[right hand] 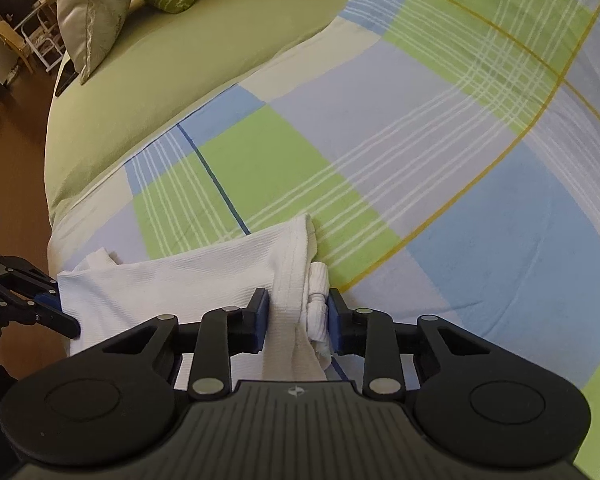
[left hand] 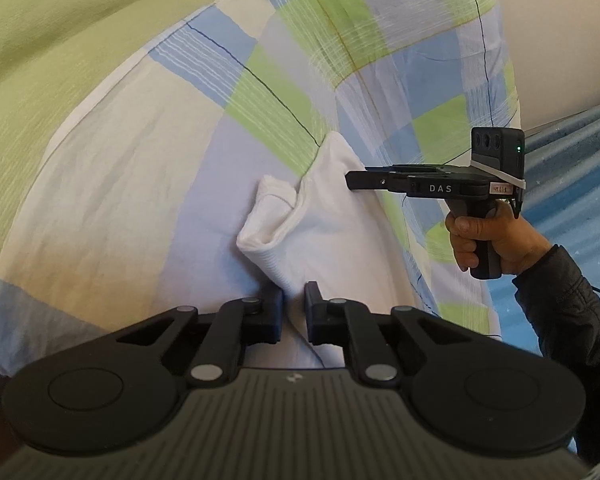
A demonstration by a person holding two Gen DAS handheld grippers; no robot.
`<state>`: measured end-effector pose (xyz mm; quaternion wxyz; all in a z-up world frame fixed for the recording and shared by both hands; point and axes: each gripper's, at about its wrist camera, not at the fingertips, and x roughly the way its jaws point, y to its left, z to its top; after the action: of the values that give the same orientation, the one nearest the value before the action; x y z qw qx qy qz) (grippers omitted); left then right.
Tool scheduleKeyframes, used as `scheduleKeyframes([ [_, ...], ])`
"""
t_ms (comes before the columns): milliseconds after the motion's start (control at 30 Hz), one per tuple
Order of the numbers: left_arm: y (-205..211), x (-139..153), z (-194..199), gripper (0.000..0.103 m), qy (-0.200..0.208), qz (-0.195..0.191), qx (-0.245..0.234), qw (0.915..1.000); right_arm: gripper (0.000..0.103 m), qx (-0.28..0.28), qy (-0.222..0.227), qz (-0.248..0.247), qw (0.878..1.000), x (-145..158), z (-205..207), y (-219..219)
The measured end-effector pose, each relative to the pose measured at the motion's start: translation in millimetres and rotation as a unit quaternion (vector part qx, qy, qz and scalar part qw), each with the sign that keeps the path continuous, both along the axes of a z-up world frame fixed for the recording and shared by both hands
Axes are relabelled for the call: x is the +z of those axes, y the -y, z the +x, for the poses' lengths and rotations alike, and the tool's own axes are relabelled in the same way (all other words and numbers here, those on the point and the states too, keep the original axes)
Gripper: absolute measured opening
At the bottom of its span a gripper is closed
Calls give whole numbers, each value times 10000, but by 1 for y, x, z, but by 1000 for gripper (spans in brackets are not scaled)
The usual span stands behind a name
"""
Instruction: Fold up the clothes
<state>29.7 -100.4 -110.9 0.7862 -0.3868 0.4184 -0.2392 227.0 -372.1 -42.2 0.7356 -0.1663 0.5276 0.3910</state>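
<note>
One white garment (right hand: 188, 280) and one checked sheet (right hand: 439, 152) are counted. Two grippers (left hand: 294, 304) (right hand: 296, 316) and three cushions (right hand: 96, 8) are seen.

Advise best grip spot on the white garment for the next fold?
Grip the white garment at its thick hemmed edge, coming in low from the near side along the checked sheet. The right gripper already straddles that bunched hem; the left gripper pinches the opposite ribbed edge, so the two corners are probably safest.

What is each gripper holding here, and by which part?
Both grip the white garment: left gripper on one edge, right gripper on a bunched hem edge.
</note>
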Motion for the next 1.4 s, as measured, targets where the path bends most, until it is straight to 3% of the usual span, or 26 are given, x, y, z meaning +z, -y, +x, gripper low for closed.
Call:
scheduleKeyframes([
  [233,4,2,-1,2,147,184,-2,9997,15,94,417,-213,9989,3,-15,-9],
  [767,16,17,0,1,232,728,-21,9971,12,-225,1039,-210,9941,14,-40,-6],
  [967,18,31,-2,0,656,897,-101,9938,11,-445,1264,-40,9910,33,-56,6],
  [1100,25,60,-3,0,1328,1031,-268,9854,10,-735,1537,233,9851,55,-71,21],
  [1233,32,96,9,0,1933,1087,-489,9739,10,-1219,1974,573,9710,92,-92,53],
  [1333,41,132,34,0,2527,1152,-644,9585,10,-1721,2441,866,9504,130,-102,85],
  [1400,49,166,56,0,3004,1163,-765,9436,10,-2056,2802,1133,9308,158,-105,107],
])
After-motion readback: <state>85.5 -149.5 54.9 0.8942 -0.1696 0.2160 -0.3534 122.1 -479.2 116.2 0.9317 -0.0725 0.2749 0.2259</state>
